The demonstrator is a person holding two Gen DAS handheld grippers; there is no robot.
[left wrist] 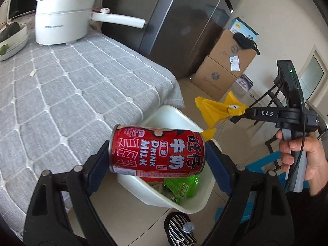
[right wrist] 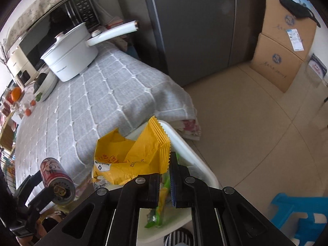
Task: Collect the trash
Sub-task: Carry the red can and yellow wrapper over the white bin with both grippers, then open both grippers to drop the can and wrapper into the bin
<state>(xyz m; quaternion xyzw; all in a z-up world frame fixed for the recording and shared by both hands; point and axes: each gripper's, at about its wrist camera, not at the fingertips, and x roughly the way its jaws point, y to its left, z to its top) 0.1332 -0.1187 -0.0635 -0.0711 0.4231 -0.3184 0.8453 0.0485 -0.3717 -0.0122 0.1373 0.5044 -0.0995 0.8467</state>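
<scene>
My left tool (left wrist: 157,153) is clamped across the ends of a red milk can (left wrist: 157,150), which lies sideways in the air above the white bin (left wrist: 164,196) on the floor beside the worktop (left wrist: 67,94). My right tool (right wrist: 165,176) pinches a crumpled yellow wrapper (right wrist: 133,160) by its edge, also held over the bin (right wrist: 196,164). Inside the bin I see a green wrapper (left wrist: 182,184). On the grey quilted worktop stands a white electric pot (left wrist: 61,18), well apart from both tools.
</scene>
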